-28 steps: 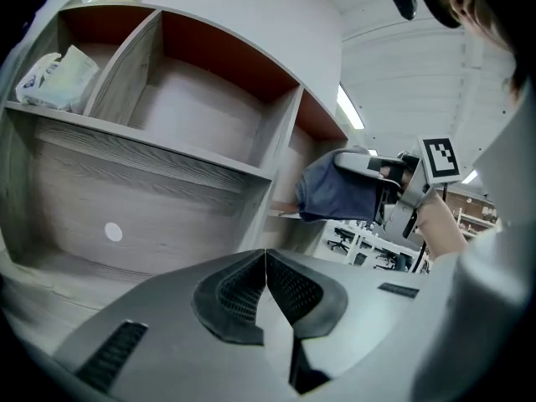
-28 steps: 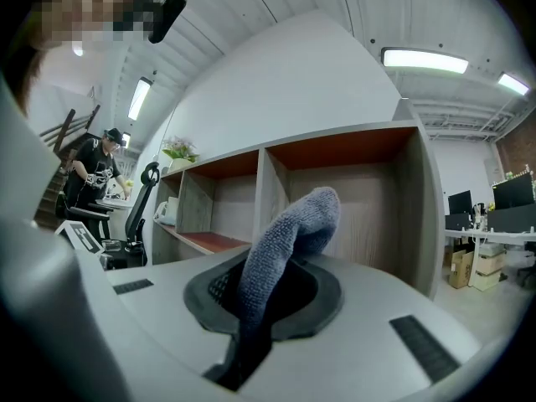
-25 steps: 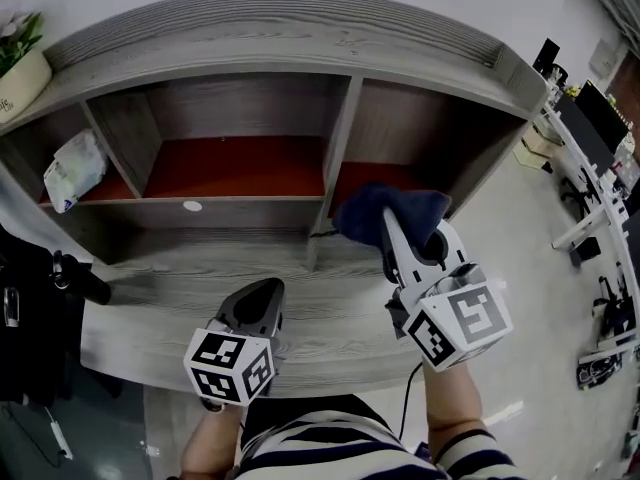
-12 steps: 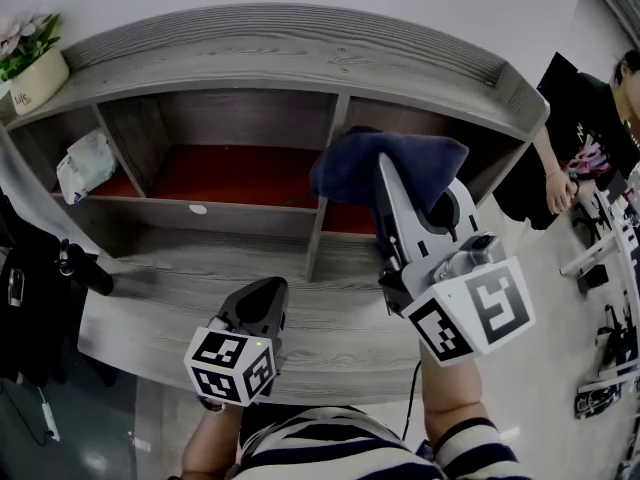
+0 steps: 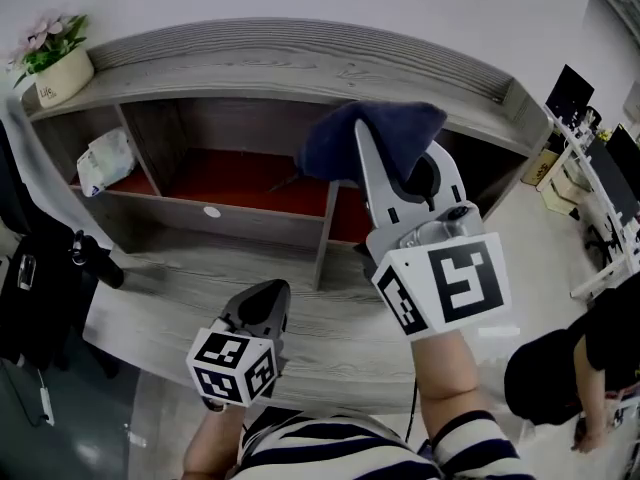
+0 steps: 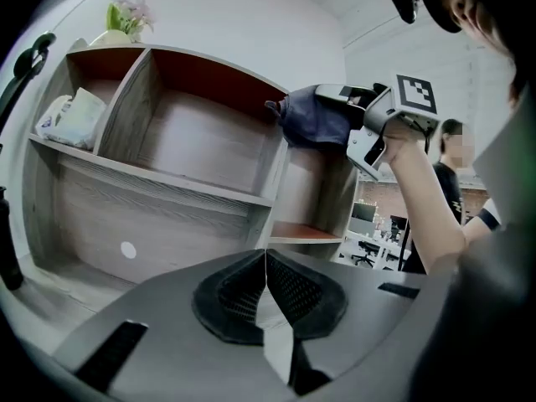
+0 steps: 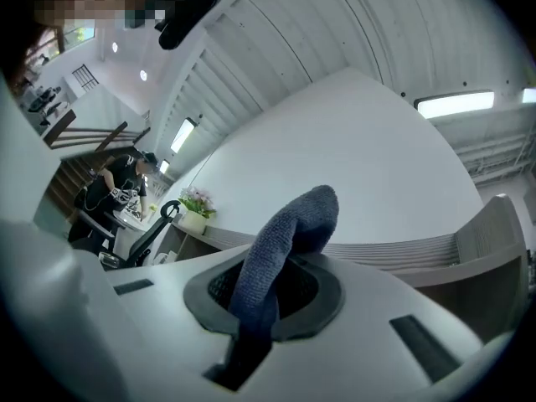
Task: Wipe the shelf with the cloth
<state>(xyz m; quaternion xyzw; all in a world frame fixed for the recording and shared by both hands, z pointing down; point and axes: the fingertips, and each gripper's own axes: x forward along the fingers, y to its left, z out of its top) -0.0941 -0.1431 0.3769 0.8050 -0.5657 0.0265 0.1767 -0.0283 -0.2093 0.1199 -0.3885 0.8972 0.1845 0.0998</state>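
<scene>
Head view: my right gripper (image 5: 402, 156) is clamping the cloth (image 5: 368, 138) before the shelf (image 5: 250, 66); my left gripper (image 5: 266, 290) is hanging closed, empty.

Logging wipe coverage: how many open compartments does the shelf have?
3: the left compartment holding a white packet, the middle compartment, and the right compartment partly hidden behind the cloth.

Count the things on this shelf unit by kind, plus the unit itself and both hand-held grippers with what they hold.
Hand-held grippers: 2, left hand-held gripper and right hand-held gripper
Dark blue cloth: 1
Shelf unit: 1
Potted plant: 1
White packet: 1
White round sticker: 1
Total: 7
</scene>
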